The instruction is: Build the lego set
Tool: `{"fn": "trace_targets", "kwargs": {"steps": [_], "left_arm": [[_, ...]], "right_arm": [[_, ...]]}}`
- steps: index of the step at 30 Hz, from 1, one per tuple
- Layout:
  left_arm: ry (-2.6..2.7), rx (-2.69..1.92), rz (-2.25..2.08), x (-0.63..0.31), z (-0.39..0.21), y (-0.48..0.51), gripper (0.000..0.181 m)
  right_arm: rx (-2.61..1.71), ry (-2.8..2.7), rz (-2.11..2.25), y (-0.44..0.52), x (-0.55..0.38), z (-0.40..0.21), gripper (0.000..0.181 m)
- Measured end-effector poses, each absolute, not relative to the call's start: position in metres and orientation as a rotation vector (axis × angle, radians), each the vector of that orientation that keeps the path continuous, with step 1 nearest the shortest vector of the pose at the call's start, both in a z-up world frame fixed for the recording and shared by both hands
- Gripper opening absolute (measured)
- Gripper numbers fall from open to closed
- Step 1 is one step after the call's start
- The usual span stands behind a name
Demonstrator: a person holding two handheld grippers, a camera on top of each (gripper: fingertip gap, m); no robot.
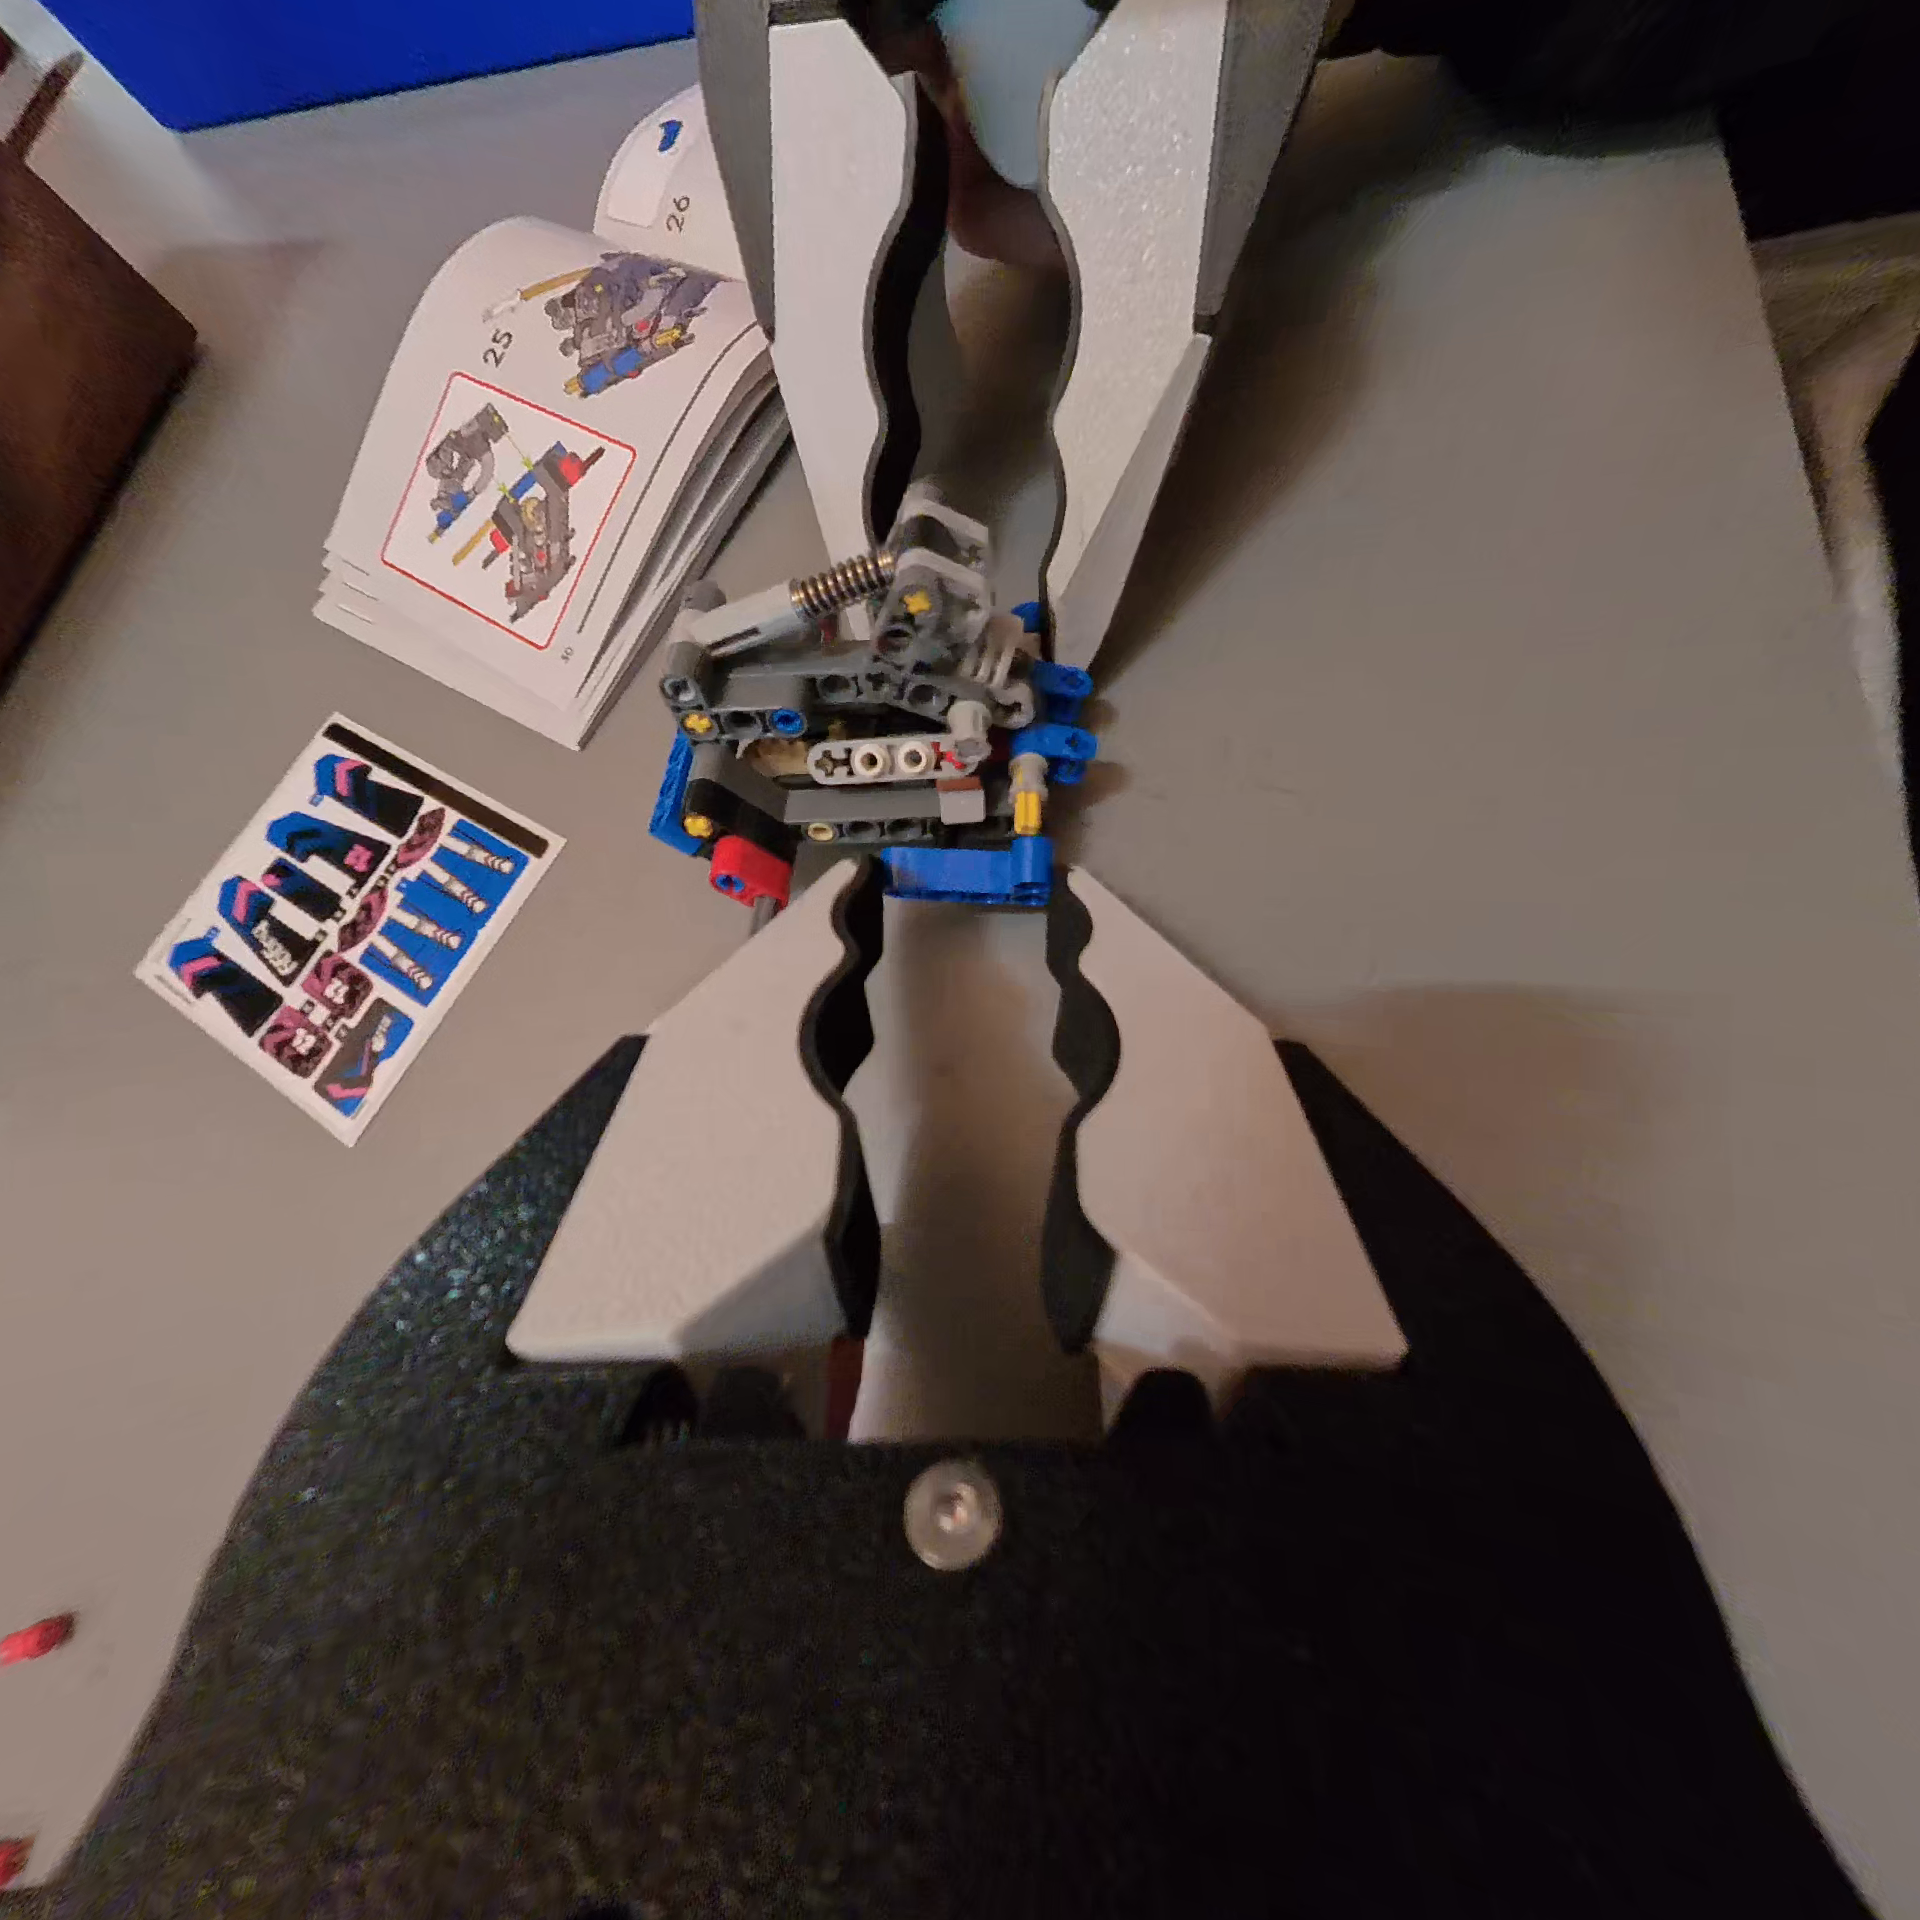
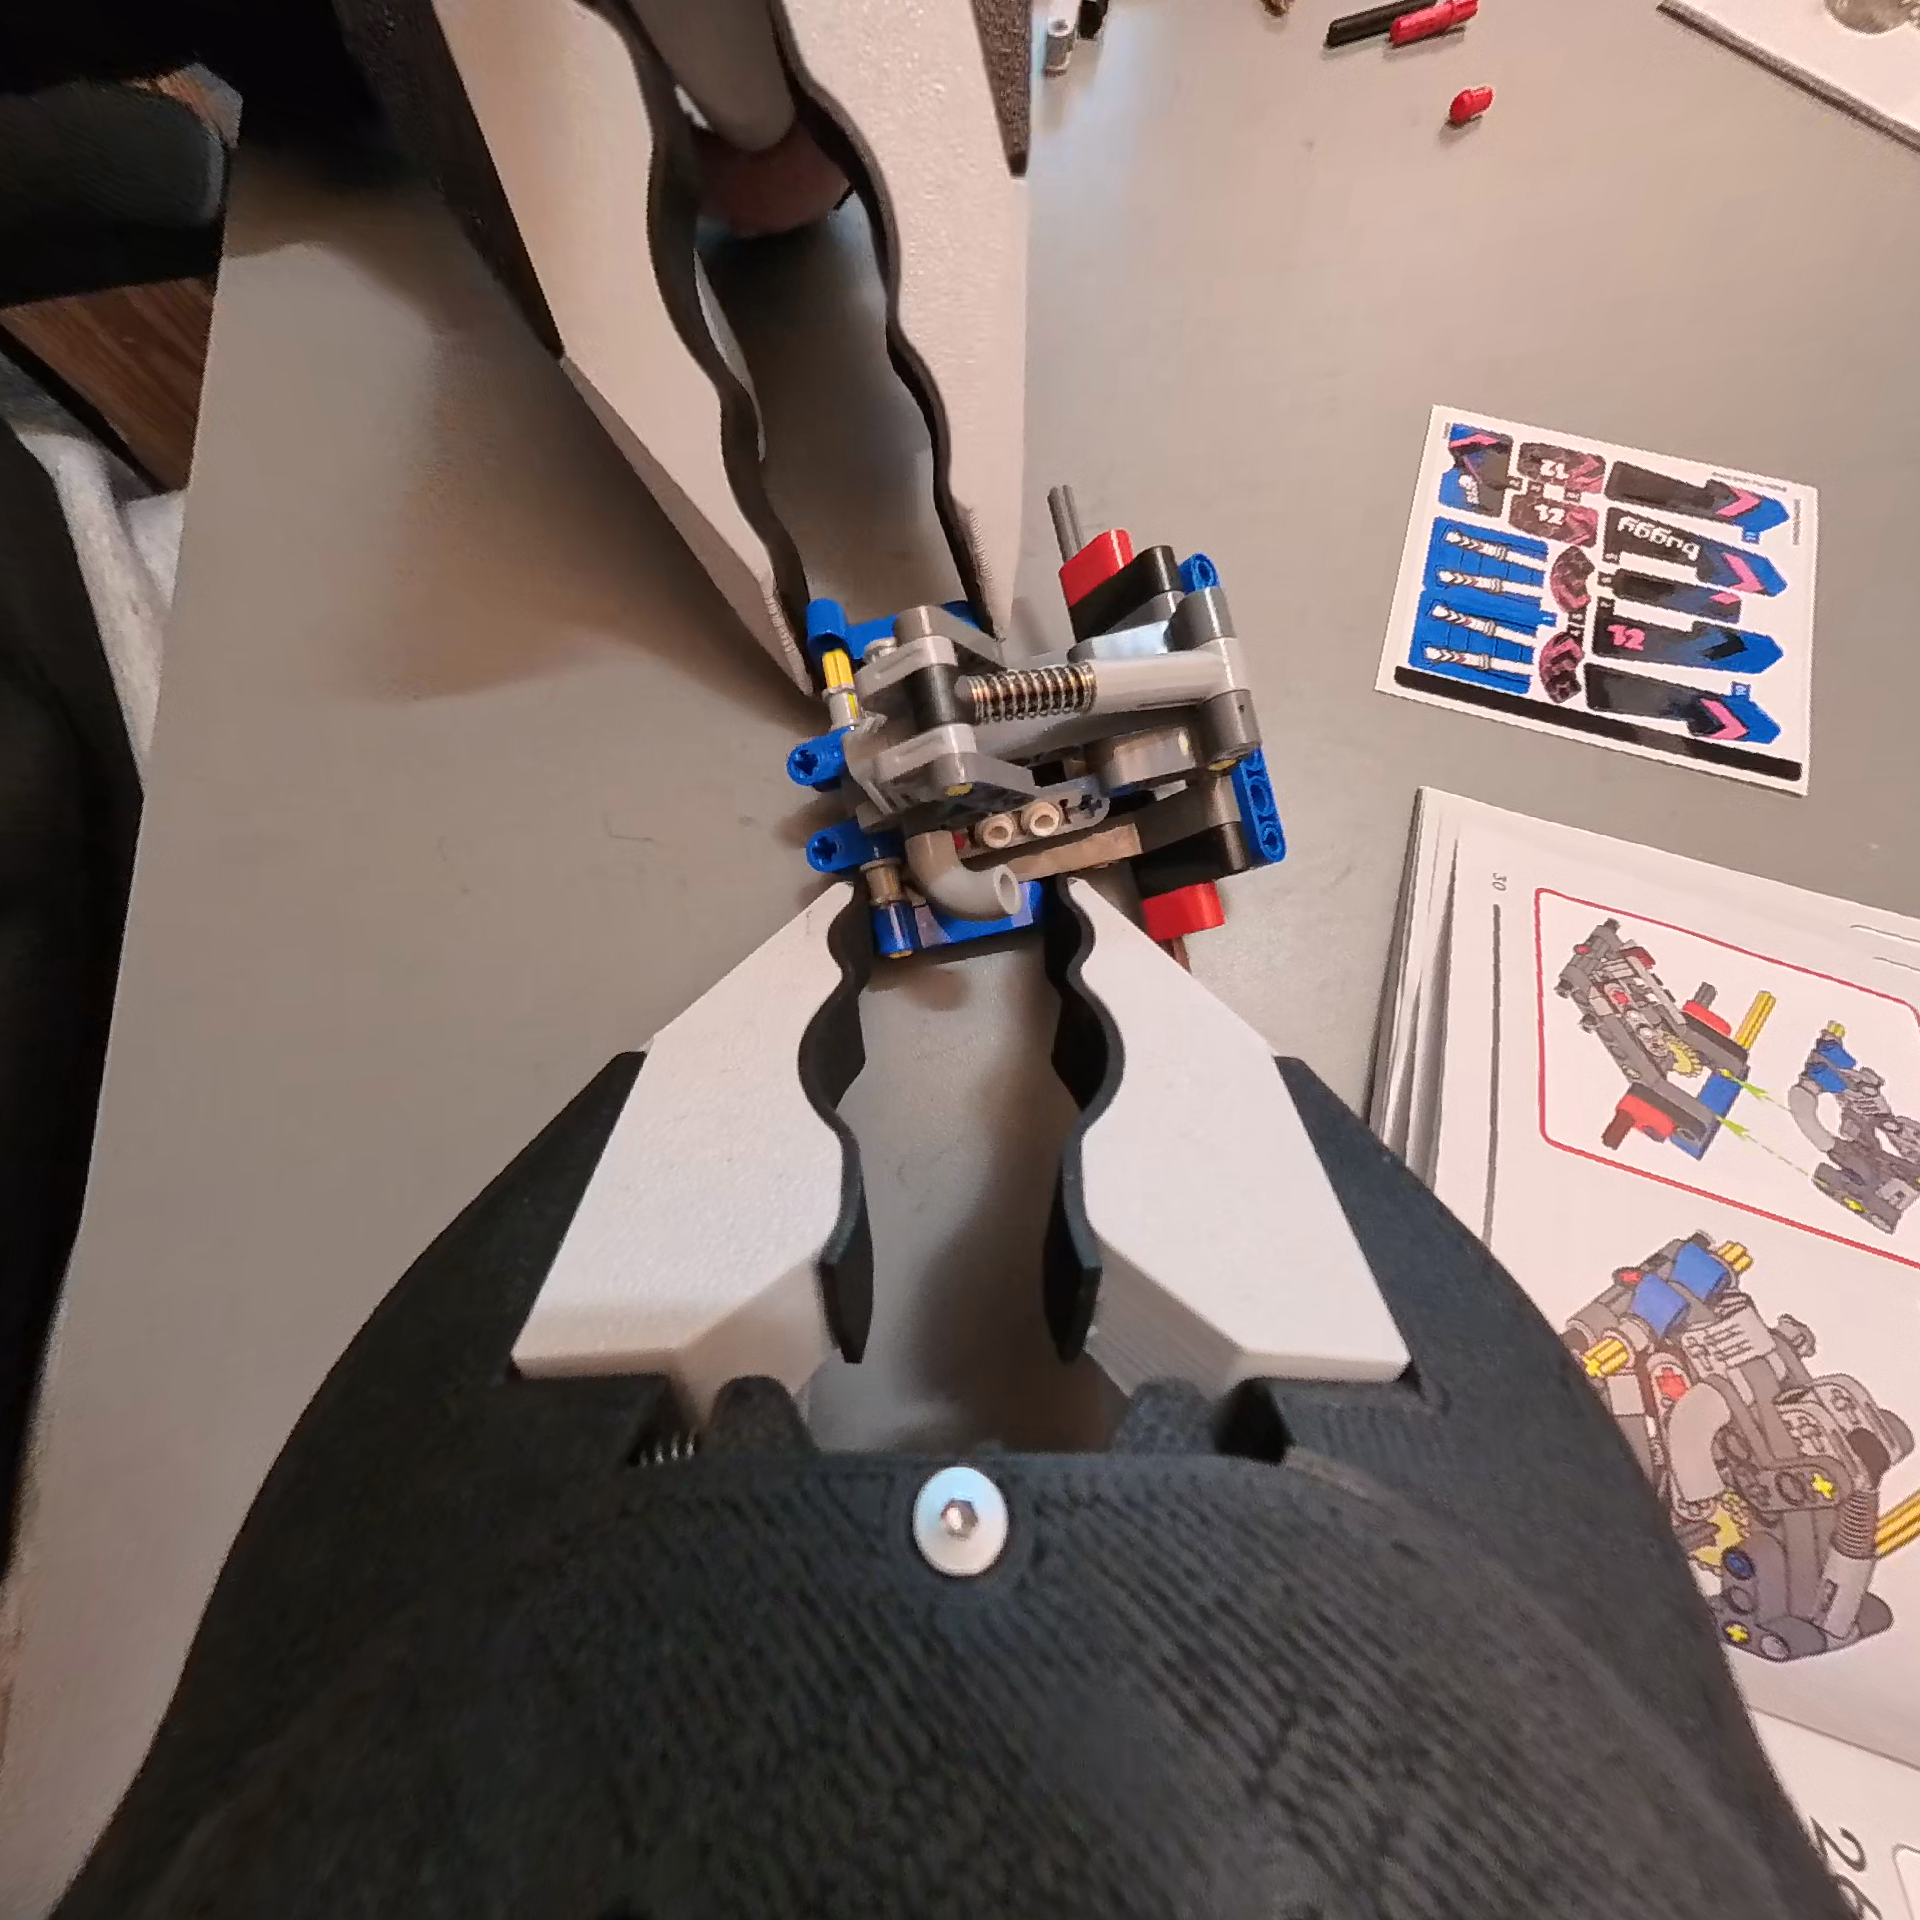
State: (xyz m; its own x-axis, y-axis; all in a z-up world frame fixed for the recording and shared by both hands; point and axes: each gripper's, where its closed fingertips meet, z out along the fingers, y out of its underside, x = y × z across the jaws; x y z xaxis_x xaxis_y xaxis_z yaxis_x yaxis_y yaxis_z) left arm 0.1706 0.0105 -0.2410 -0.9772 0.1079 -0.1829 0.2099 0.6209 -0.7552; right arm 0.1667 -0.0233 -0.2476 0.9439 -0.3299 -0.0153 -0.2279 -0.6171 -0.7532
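Observation:
A partly built lego assembly (image 1: 862,727) of grey, blue, black and red beams with a metal spring is held over the grey table (image 1: 1455,727) between both grippers. My left gripper (image 1: 966,883) is shut on its near blue end, fingers either side. My right gripper (image 1: 961,623) comes in from the opposite side and grips the far end. In the right wrist view the assembly (image 2: 1039,748) sits ahead, my right gripper (image 2: 956,899) is shut on its blue end, and the left gripper (image 2: 899,644) holds the other end.
An open instruction booklet (image 1: 540,468) (image 2: 1662,1247) and a sticker sheet (image 1: 348,925) (image 2: 1600,603) lie beside the assembly. Loose red pieces (image 2: 1470,102) and a black-and-red piece (image 2: 1392,21) lie farther off. A blue box (image 1: 364,52) stands at the table's back. Spacing between my two grippers at the tips: around 4 cm.

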Motion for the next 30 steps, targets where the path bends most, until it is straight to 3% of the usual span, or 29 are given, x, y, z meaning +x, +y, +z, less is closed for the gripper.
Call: {"fn": "trace_targets", "kwargs": {"steps": [9,18,25,30], "left_arm": [[2.83,0.126,-1.31,0.1697,-0.2406,0.0085,0.029],[2.733,0.383,-0.577,0.1761,-0.2413,0.0161,0.029],[3.002,0.165,-0.877,0.1716,-0.2398,0.0143,0.029],[2.829,0.323,-0.679,0.1731,-0.2366,0.0153,0.029]], "right_arm": [[-2.262,0.392,-0.175,-0.0236,0.1675,-0.2475,0.032],[-2.263,0.389,-0.197,-0.0221,0.1683,-0.2473,0.032],[-2.266,0.378,-0.216,-0.0217,0.168,-0.2472,0.032],[-2.265,0.365,-0.236,-0.0208,0.1681,-0.2465,0.032]]}}
